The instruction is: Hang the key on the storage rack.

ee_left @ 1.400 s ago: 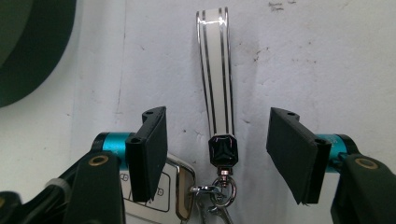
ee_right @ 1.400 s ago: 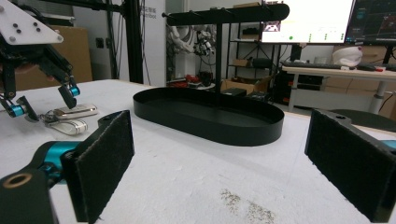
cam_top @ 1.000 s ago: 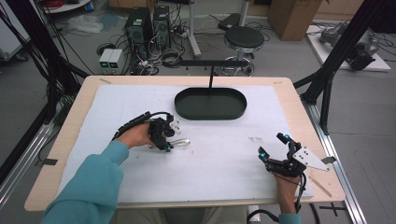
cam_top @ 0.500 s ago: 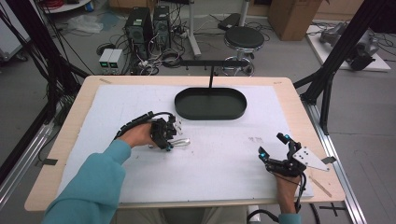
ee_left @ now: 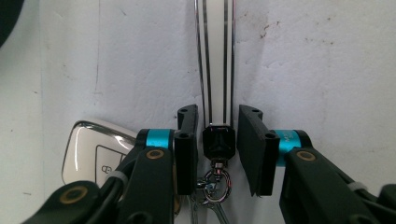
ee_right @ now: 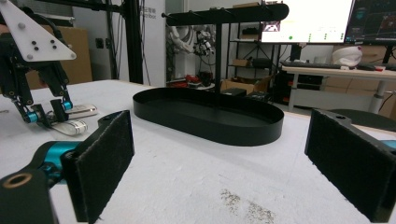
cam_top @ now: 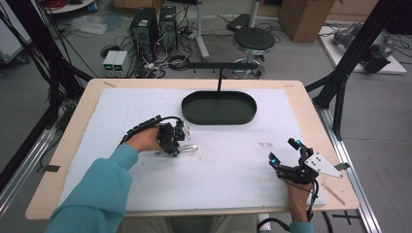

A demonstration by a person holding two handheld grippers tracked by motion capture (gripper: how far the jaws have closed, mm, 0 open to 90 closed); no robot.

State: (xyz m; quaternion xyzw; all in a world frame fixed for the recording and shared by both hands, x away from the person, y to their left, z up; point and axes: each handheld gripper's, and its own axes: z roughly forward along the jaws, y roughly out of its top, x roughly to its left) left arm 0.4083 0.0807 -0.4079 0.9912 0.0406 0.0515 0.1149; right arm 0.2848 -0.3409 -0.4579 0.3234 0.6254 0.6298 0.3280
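In the high view the left tool (cam_top: 180, 141) sits left of the frame's centre on the white mat (cam_top: 228, 165) of the bench (cam_top: 73, 141), pointing down at a car key (cam_top: 190, 146) with a strap and ring that lies just right of it, below the left end of the black oval tray (cam_top: 219, 108). Against the earlier high views the hand and tool are in the same spot and the key has not shifted; what differs is the jaws, which have just been closing. In the left gripper view they stand narrow, one on each side of the small black clasp (ee_left: 218, 141) that joins the striped strap (ee_left: 217, 60) to the metal ring (ee_left: 215, 181); a thin gap shows on each side of the clasp, so the pads do not yet press on it. The silver key fob (ee_left: 95, 154) lies at the lower left of that view, partly behind the left jaw. The right tool (cam_top: 286, 154) rests at the lower right of the high view, well apart from the key, in the same place as before, its jaws wide open with nothing between them; in the right gripper view its two pads frame the tray and the stand with a crossbar (ee_right: 226, 14) rising from it, with the left tool (ee_right: 44, 114) at the far left.
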